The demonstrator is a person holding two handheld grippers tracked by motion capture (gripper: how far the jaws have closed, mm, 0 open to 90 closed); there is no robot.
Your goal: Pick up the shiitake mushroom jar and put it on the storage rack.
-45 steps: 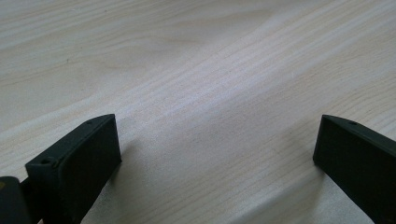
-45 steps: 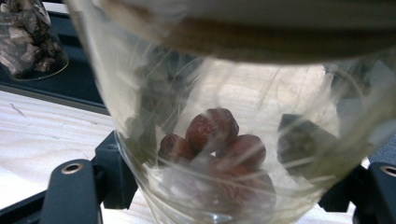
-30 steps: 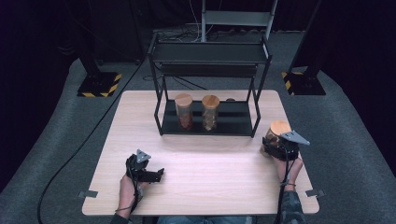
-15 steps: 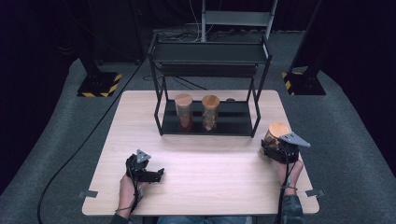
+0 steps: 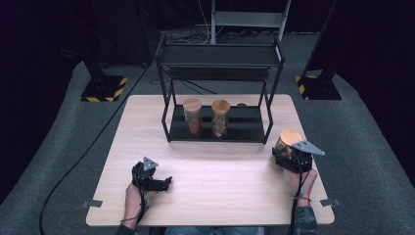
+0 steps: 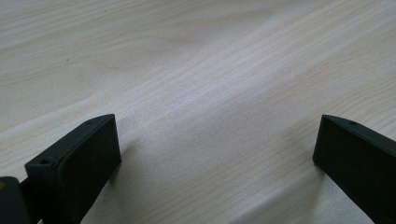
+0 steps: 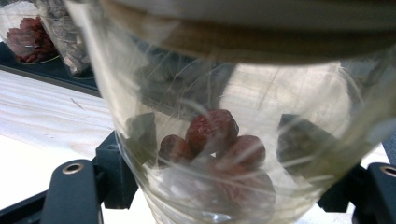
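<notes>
Two lidded jars point(image 5: 206, 117) stand in the rack point(image 5: 220, 131); the right gripper point(image 5: 288, 157) clasps a jar of red fruit point(image 7: 219, 144); the left gripper point(image 6: 217, 154) gapes empty.

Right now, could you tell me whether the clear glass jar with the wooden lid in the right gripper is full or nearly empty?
Nearly empty: the clear glass jar with the wooden lid holds a few red dried fruits at its bottom, clear glass above them.

No readable text, label, brand or number on anything in view

Three lidded jars point(image 5: 193, 116), two on the rack point(image 5: 218, 55), one point(image 5: 286, 142) near the table point(image 5: 215, 181)'s right edge, two grippers point(image 5: 152, 182).
</notes>
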